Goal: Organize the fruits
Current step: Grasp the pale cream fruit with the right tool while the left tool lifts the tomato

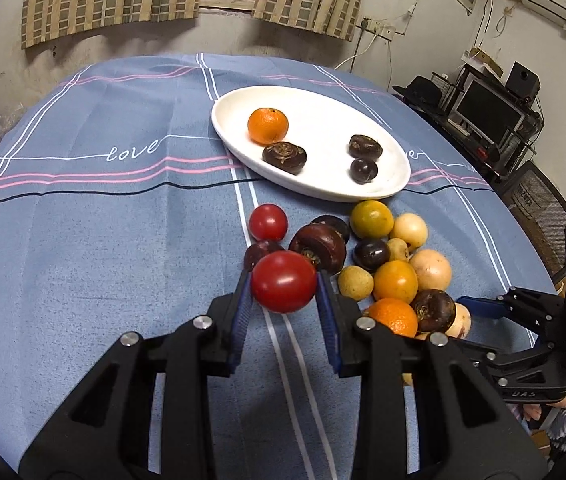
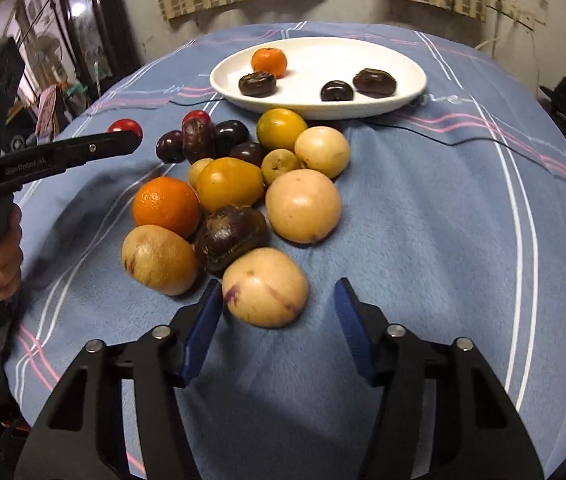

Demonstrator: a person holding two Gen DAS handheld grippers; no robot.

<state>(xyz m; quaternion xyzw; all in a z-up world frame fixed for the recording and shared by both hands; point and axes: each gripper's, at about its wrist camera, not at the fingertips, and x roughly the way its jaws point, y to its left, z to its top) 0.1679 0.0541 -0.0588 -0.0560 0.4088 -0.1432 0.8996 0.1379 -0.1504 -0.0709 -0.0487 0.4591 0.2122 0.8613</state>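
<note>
My left gripper (image 1: 284, 286) is shut on a red tomato (image 1: 284, 281) and holds it just above the cloth, left of the fruit pile. In the right wrist view that tomato (image 2: 124, 125) peeks over the left gripper's finger. A white oval plate (image 1: 387, 168) holds an orange (image 1: 267, 125) and three dark fruits. A second red tomato (image 1: 267, 222) lies on the cloth. My right gripper (image 2: 279, 298) is open, its fingers on either side of a pale yellow fruit (image 2: 265, 287) at the near end of the pile.
The pile (image 2: 239, 184) of orange, yellow and dark fruits lies on the blue tablecloth (image 2: 423, 220) between the grippers and the plate (image 2: 403, 96). The table's right edge borders a chair (image 1: 539, 208) and a shelf with a monitor (image 1: 487, 110).
</note>
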